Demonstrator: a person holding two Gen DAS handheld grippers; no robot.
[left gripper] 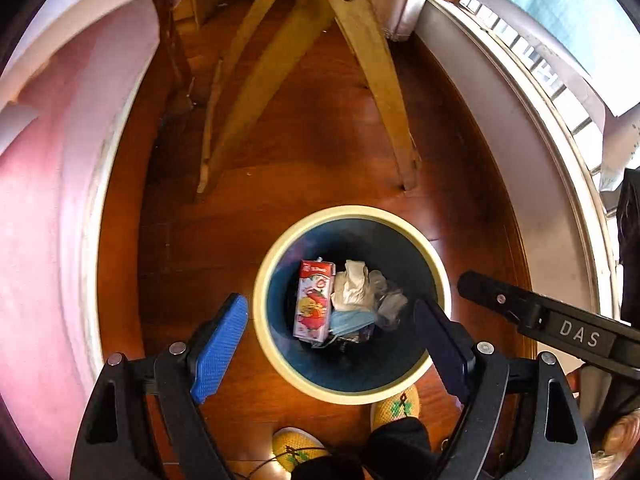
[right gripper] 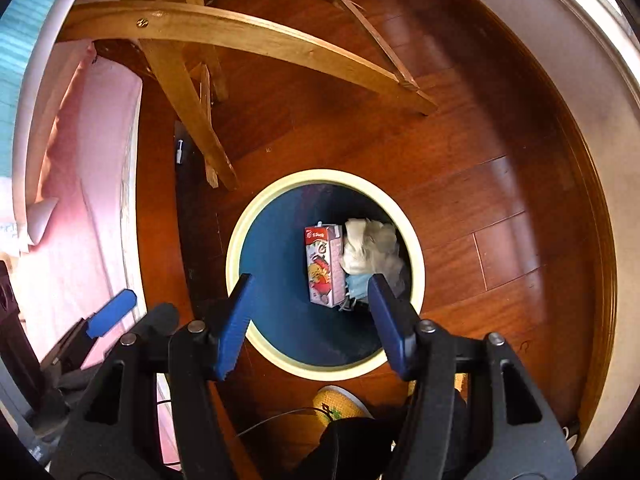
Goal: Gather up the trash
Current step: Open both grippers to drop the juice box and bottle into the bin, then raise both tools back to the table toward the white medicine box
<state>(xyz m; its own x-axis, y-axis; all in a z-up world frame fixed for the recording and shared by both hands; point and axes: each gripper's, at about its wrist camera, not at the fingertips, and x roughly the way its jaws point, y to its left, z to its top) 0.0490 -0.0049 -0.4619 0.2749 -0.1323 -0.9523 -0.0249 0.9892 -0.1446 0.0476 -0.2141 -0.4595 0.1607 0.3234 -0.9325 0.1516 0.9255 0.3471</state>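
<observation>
Spread empty left gripper [left gripper: 332,312] and right gripper [right gripper: 310,290] above bin [left gripper: 276,248]; juice carton [left gripper: 313,300], tissue [left gripper: 352,286], mask [left gripper: 352,322] below, far right inside.

The mouth of the round bin [left gripper: 352,304] stands open from above — nothing covers it, and its blue inside is bare on the left half. A juice carton [left gripper: 313,300], crumpled paper [left gripper: 352,286] and a blue mask [left gripper: 352,322] fill the bottom right. Behind the bin, slanted wooden legs [left gripper: 376,80] close off the floor. A pink wall [left gripper: 44,200] bounds the left, a white baseboard [left gripper: 532,152] the right. Two slippered feet [left gripper: 396,404] stand just beside the near rim, perhaps touching it.
</observation>
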